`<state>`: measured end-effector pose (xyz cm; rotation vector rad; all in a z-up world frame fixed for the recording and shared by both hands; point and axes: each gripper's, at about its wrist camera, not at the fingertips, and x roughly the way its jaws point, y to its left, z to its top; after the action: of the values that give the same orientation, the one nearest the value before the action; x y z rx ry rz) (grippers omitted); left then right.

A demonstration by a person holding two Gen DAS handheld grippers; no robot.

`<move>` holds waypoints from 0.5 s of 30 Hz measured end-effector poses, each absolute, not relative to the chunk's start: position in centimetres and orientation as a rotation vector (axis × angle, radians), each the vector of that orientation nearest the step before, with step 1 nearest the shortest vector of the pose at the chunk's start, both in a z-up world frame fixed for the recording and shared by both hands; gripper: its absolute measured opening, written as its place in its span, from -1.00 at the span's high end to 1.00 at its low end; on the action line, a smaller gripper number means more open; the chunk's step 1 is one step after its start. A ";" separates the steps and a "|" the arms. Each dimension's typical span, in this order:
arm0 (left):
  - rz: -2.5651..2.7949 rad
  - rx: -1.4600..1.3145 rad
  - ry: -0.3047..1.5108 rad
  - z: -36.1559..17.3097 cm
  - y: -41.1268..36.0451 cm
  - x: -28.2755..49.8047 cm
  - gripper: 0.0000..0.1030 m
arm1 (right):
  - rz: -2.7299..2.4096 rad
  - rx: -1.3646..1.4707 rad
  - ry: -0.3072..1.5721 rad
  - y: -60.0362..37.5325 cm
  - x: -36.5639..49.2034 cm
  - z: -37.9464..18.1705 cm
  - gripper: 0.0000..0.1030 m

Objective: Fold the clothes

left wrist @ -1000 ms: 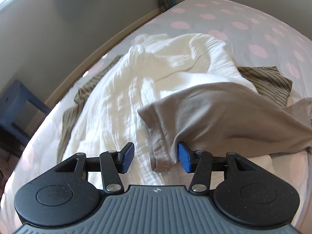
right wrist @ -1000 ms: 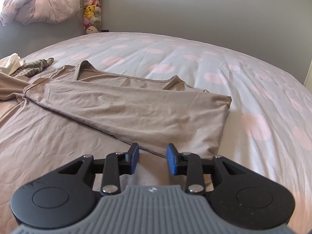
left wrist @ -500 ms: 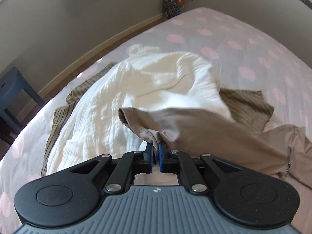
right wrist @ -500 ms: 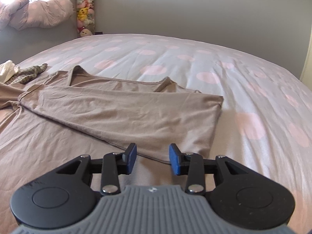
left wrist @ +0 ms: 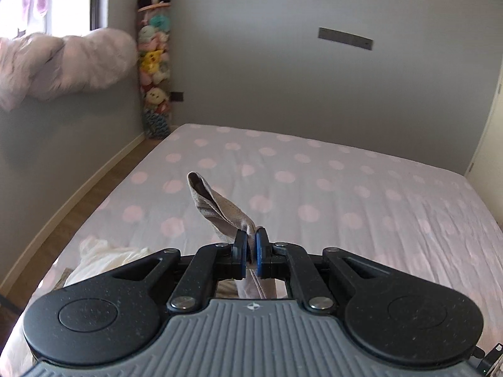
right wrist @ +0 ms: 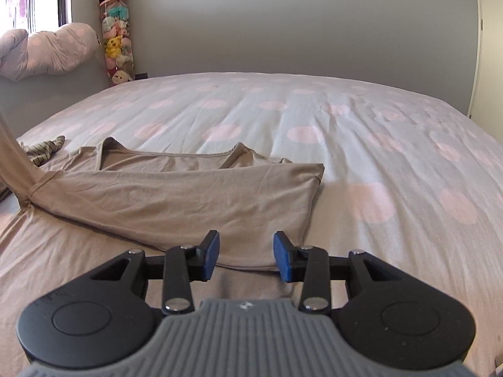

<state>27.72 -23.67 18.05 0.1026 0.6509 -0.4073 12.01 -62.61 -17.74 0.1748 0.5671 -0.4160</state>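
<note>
A beige long-sleeved shirt (right wrist: 176, 194) lies on the pink-dotted bed (right wrist: 345, 119), one side folded over its body. My left gripper (left wrist: 250, 235) is shut on the cuff of its sleeve (left wrist: 217, 207) and holds it high above the bed; the cuff end sticks up past the pads. In the right wrist view that sleeve (right wrist: 15, 163) rises taut off the left edge. My right gripper (right wrist: 246, 251) hovers open just above the near edge of the folded part, with nothing between its pads.
A crumpled white garment (left wrist: 107, 257) lies at the bed's left side, a striped one (right wrist: 44, 150) beside the shirt's collar. A tall tube of plush toys (right wrist: 118, 37) stands in the corner, a quilt (right wrist: 47, 50) is draped by the window. Wooden floor (left wrist: 94, 188) runs left of the bed.
The left gripper closed on the sleeve cuff over the white garment and swung it up high, pulling the sleeve taut. The right gripper's jaws widened a little and it rose slightly.
</note>
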 end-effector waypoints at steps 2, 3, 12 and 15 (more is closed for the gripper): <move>-0.461 0.141 0.639 18.2 -27.1 27.0 0.93 | -0.417 0.184 0.553 -62.8 11.7 -17.4 0.19; -0.489 0.155 0.635 18.0 -28.9 26.6 0.93 | -0.419 0.190 0.546 -62.9 11.5 -17.3 0.19; -0.745 0.205 0.705 10.4 -42.2 24.0 0.93 | -0.458 0.244 0.505 -64.2 9.9 -16.4 0.18; -0.819 0.208 0.767 6.9 -46.0 24.2 0.93 | -0.464 0.260 0.500 -64.5 9.8 -16.5 0.18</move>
<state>24.16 -45.98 6.87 0.2075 0.7674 -0.8188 9.75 -64.50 -16.48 0.2600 0.5004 -0.4638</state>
